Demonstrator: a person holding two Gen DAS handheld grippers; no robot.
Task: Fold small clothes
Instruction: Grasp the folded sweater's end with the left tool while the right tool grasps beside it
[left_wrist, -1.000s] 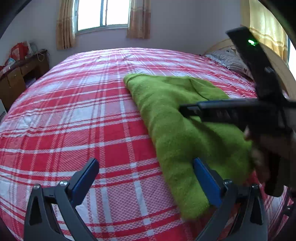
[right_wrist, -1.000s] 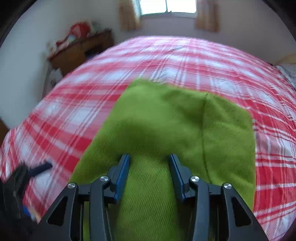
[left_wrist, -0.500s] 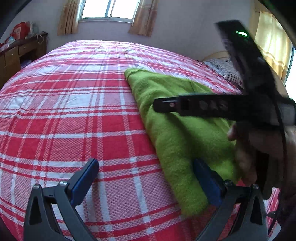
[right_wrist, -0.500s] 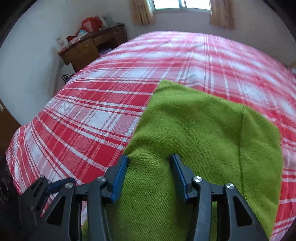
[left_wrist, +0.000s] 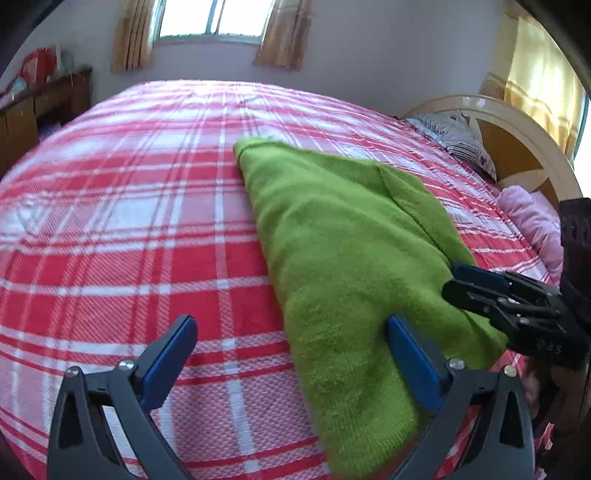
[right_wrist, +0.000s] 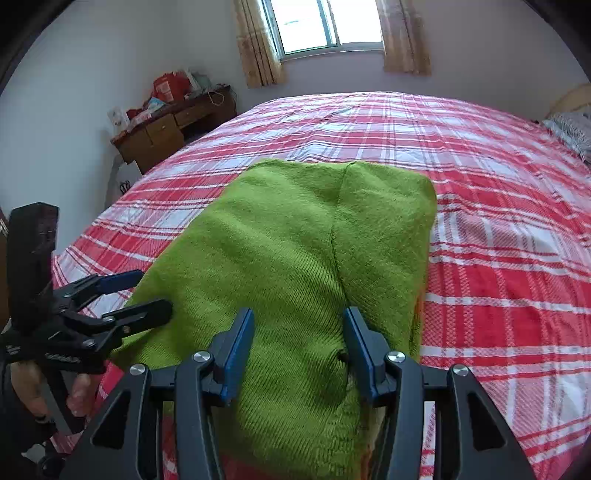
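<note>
A folded green knit garment (left_wrist: 343, 236) lies on the red plaid bed (left_wrist: 147, 221); it also shows in the right wrist view (right_wrist: 288, 240). My left gripper (left_wrist: 291, 354) is open at the garment's near left edge, its right finger on the cloth; it also shows in the right wrist view (right_wrist: 147, 295). My right gripper (right_wrist: 297, 347) is open, with its fingers astride the garment's near end, cloth between them. It also shows in the left wrist view (left_wrist: 465, 284) at the garment's right edge.
A wooden desk (right_wrist: 170, 129) with clutter stands by the far wall left of the bed. A headboard (left_wrist: 517, 147), patterned pillow (left_wrist: 458, 140) and pink cloth (left_wrist: 532, 221) lie at the right. A curtained window (right_wrist: 325, 26) is behind the bed.
The right gripper has dropped lower to the garment's right edge. The left gripper has shifted a little toward the garment. Both stay open.
</note>
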